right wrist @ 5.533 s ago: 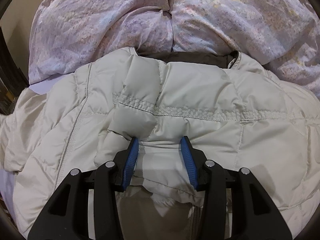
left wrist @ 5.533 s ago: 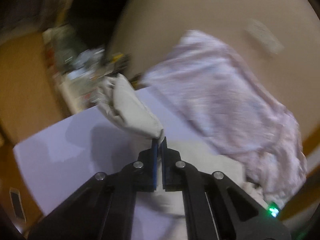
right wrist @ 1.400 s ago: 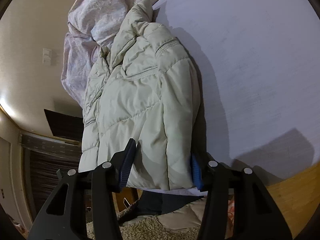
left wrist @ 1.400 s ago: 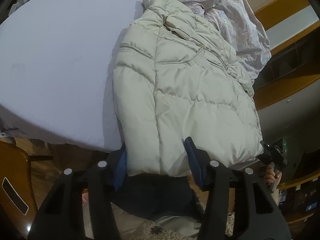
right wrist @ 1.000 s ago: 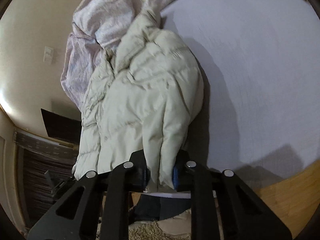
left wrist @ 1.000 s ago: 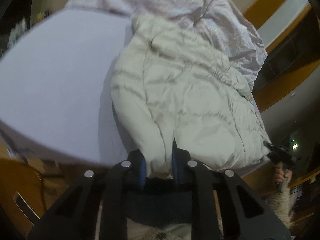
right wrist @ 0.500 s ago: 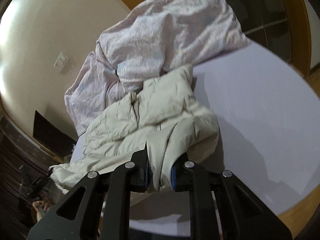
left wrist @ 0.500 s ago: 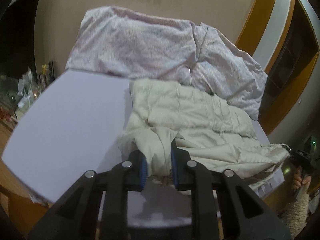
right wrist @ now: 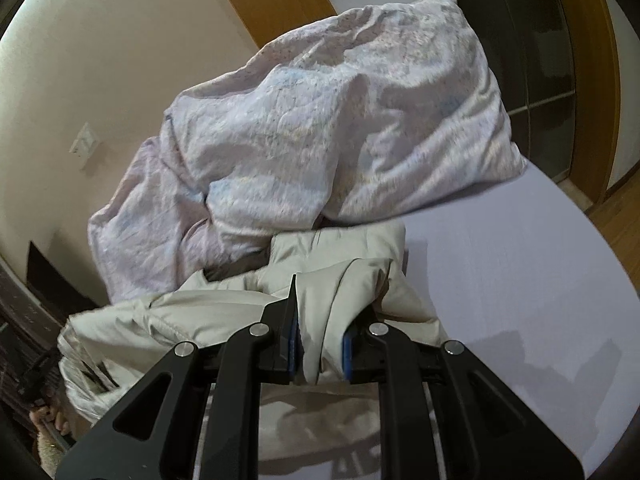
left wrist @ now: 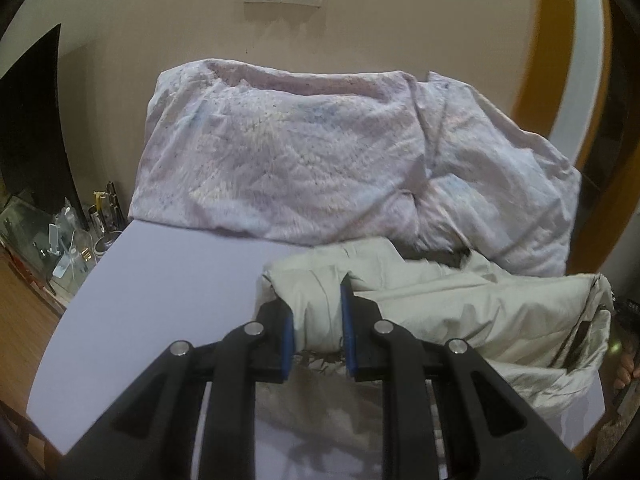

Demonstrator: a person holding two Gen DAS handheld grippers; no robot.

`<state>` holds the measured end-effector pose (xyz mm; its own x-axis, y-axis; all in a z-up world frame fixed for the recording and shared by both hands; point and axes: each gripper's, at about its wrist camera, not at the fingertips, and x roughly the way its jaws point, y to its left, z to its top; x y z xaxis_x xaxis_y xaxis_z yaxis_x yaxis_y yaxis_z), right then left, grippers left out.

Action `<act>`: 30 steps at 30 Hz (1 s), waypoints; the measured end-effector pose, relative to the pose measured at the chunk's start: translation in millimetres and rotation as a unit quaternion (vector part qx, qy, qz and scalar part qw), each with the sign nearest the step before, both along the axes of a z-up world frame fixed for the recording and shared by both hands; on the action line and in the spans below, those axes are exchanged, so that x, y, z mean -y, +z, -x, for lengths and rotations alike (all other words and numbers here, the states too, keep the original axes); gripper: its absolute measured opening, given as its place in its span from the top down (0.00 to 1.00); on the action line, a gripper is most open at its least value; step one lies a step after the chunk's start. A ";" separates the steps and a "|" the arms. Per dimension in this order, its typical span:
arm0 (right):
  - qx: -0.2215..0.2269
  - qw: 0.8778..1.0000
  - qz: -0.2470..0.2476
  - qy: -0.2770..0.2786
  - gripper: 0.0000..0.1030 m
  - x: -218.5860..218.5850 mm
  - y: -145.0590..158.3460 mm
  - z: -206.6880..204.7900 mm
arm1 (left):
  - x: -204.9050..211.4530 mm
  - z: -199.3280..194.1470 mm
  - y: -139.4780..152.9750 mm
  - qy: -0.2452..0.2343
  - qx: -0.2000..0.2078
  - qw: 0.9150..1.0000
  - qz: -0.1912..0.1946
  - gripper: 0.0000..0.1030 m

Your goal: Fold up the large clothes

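A cream puffer jacket lies on a lilac bed sheet. Its lower hem is lifted above the sheet and stretched between my two grippers. My left gripper is shut on the jacket's left hem corner, cloth bunched between the blue pads. My right gripper is shut on the right hem corner of the jacket. The jacket's collar end rests against the duvet. The jacket's shiny inner lining shows at the far side in both views.
A crumpled pink-lilac duvet is piled against the wall behind the jacket; it also fills the right wrist view. A cluttered side table stands left of the bed. Bare sheet spreads to the right.
Both grippers closed on the hem corners about a second ago. Since then they have lifted the hem and carried it toward the duvet, so the jacket's lower half now doubles over its upper half.
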<state>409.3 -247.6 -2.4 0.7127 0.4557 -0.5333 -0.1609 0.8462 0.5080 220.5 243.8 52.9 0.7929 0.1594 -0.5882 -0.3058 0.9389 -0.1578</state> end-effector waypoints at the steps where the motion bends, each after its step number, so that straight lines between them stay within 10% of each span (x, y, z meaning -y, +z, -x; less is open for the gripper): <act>1: -0.001 1.000 0.007 -0.004 0.85 -5.0 0.3 -11.2 | -2.4 -10.6 -0.8 0.003 -0.003 1.000 -0.002 0.81; 13: -0.050 0.996 0.027 -0.061 0.83 -43.2 -33.5 -127.2 | -19.2 -138.1 -37.3 0.035 -0.039 0.998 -0.034 0.80; 21: -0.103 0.990 -0.054 -0.078 0.52 -33.7 -73.9 -167.4 | -34.5 -185.6 -82.5 0.064 -0.059 0.996 -0.012 0.71; 26: -0.061 0.993 -0.049 -0.091 0.39 -25.3 -53.9 -150.5 | -36.2 -181.6 -77.2 0.075 -0.041 0.996 -0.020 0.20; 30: -0.051 0.998 -0.022 -0.042 0.38 -41.2 -44.3 -128.8 | -28.9 -158.2 -52.9 0.064 -0.011 0.997 -0.031 0.14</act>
<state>538.1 -206.5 -46.7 0.6919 0.4216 -0.5862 -0.0365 0.8312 0.5547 378.7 272.6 0.1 0.7509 0.2949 -0.5910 -0.4260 0.9000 -0.0922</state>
